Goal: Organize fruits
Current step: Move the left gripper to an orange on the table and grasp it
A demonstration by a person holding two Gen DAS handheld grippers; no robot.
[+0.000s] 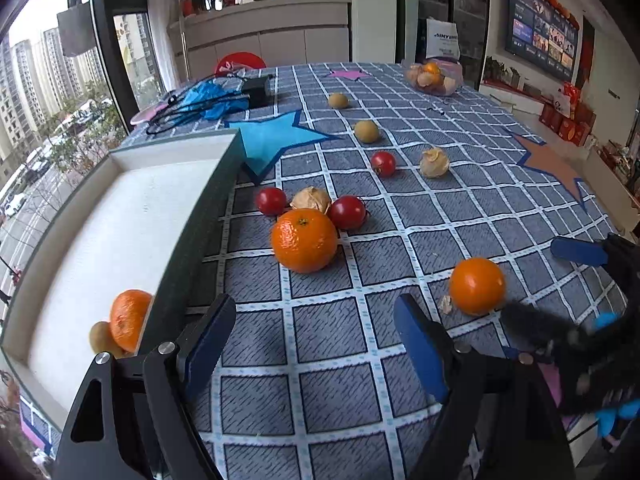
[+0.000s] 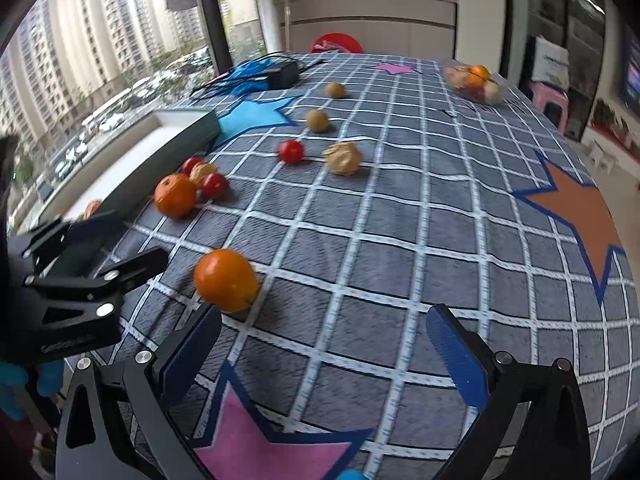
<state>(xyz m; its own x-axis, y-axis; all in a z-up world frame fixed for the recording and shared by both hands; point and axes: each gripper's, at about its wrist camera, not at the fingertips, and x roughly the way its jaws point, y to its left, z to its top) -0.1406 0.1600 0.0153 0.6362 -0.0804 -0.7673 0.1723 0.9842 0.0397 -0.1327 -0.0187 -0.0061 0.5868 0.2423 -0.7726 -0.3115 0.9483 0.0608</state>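
Oranges (image 1: 304, 240) mostly loose on counter (image 1: 360, 360); both grippers (image 1: 308, 344) (image 2: 324, 356) spread, empty. Next grab goes in tray (image 1: 120, 216), I guess.

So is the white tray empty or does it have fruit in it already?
Not empty. The tray holds an orange and a small brownish fruit in its near corner; the rest is bare.

Tray's mandarin (image 1: 128, 320) half behind wall
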